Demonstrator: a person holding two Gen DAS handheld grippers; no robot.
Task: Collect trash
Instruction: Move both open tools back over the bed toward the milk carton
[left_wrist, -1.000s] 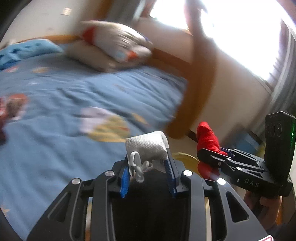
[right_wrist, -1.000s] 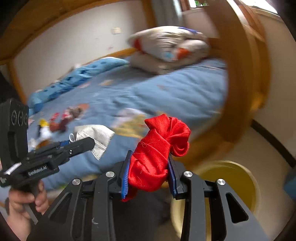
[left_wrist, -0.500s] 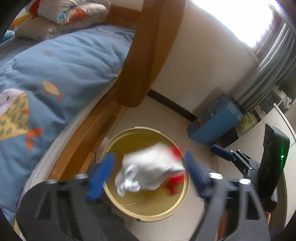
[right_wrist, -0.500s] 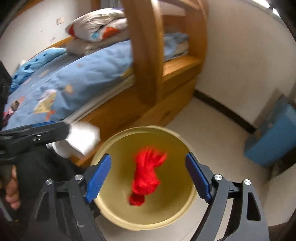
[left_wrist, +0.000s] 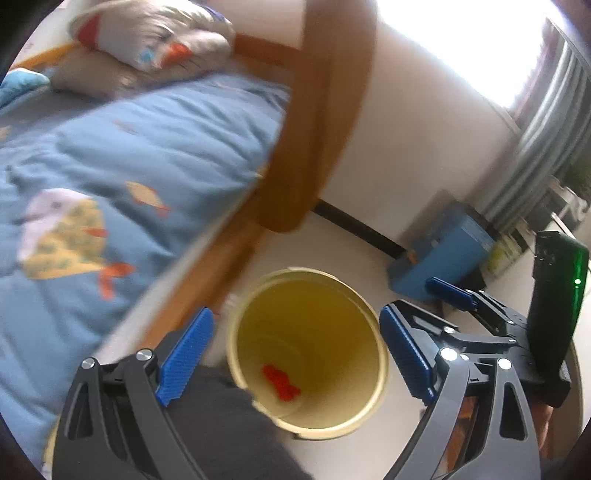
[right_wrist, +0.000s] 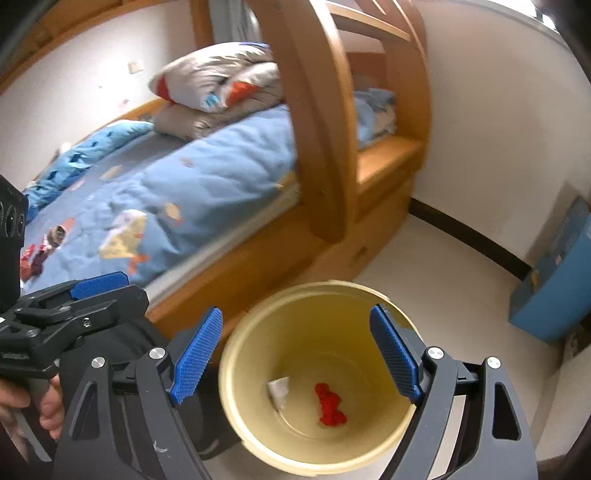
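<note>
Both pieces of trash have dropped out of the jaws, which have just been opening. Left wrist view: the left hand-held gripper (left_wrist: 295, 354) stands wide and empty over the yellow bin (left_wrist: 380, 363), red cloth (left_wrist: 280, 382) at its bottom. Right wrist view: the right hand-held gripper (right_wrist: 295, 356) is likewise spread, holding nothing; white tissue (right_wrist: 279, 391) lies in the bin too. Small items (right_wrist: 40, 247) left on the bed (right_wrist: 207, 192) may be more trash.
</note>
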